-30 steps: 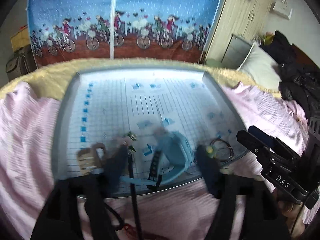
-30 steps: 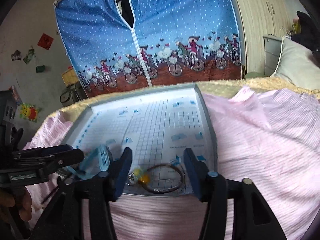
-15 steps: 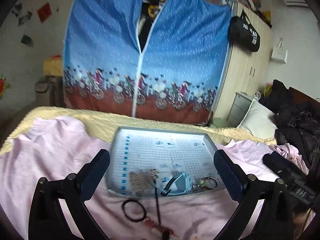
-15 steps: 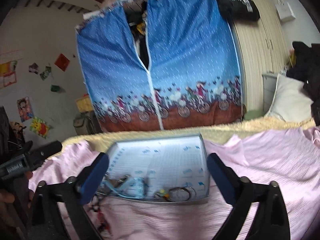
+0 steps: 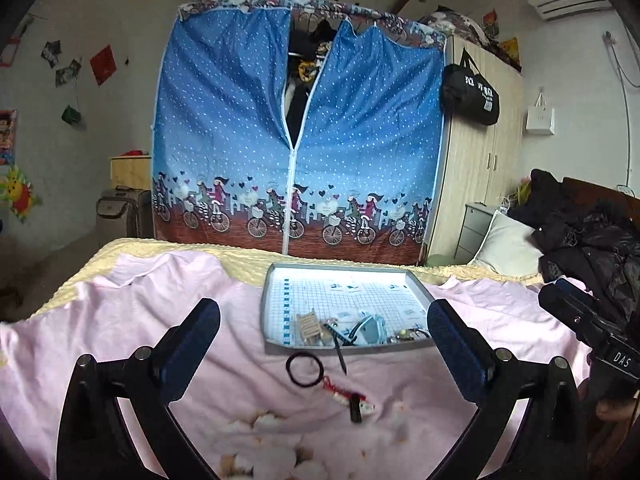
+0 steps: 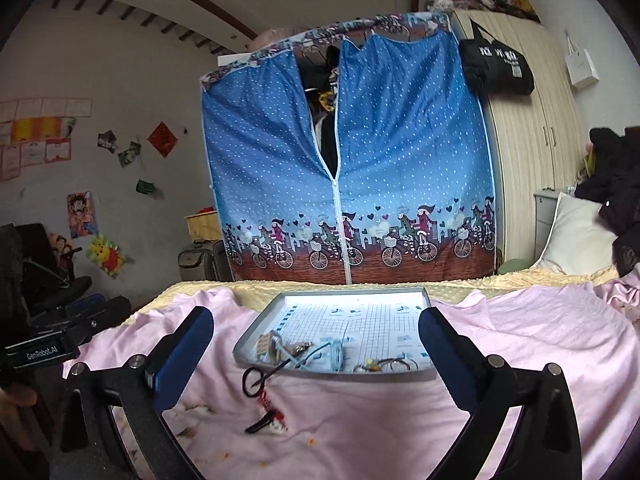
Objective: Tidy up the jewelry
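While both grippers hang above the bed with fingers spread wide and empty, left gripper (image 5: 324, 344) and right gripper (image 6: 316, 352): grey tray (image 5: 276, 276) on pink sheet (image 5: 120, 320), holding light-blue watch (image 5: 370, 328), thin bracelet (image 6: 400, 364), wooden clip (image 5: 308, 326); black hair tie (image 5: 305, 369) and red charm (image 5: 346, 394) on sheet just before tray

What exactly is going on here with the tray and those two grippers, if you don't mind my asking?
A person is sorting jewelry on a bed with a handheld gripper in each hand. The left gripper and right gripper are both open and empty. Several pieces lie along the near edge of the grey tray, while a black ring-shaped band and a red charm lie on the pink sheet outside it.
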### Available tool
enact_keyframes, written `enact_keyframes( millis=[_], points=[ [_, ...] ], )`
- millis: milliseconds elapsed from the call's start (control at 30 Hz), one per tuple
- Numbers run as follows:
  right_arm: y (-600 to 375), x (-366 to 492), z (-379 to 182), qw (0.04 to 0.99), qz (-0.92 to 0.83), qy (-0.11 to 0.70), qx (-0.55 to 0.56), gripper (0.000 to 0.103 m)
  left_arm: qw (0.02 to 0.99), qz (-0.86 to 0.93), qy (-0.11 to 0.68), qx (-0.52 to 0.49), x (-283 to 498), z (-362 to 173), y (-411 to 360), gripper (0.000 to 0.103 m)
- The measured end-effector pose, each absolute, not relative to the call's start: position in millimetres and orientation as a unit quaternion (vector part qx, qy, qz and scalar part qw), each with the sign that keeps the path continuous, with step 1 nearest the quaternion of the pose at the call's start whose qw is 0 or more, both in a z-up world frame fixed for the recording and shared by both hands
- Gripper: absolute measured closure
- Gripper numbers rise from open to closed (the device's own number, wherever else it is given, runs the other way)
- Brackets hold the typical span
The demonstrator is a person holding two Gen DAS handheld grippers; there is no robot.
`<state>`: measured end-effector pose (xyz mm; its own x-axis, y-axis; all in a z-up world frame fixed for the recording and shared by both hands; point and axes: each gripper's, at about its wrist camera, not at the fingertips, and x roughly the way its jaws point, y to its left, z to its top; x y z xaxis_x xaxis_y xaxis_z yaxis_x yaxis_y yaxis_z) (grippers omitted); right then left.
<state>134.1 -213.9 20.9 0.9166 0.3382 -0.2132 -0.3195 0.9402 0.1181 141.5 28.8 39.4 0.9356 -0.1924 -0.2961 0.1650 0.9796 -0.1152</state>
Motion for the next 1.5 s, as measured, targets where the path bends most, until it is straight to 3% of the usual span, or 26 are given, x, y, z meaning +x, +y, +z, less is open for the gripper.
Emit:
enact_keyframes(
  millis=[600, 833, 1500],
  points=[
    [-185.5, 49.2, -11.1, 0.976, 0.173, 0.134, 0.015, 0.000, 0.987, -0.050, 0.144, -0.047, 35.1, 12.0, 41.0, 0.001],
    [-177.1, 33.2, -28.2, 0.976, 0.149, 0.159, 0.007, 0.000, 0.979, -0.042, 0.193, -0.048, 38.6, 0.1, 35.8, 0.001],
    [-183.4, 21.7, -40.4, 0.980, 0.082, 0.182, 0.009, 0.000, 0.972, -0.036, 0.232, -0.021, 32.8, -14.9, 24.9, 0.001]
  ],
)
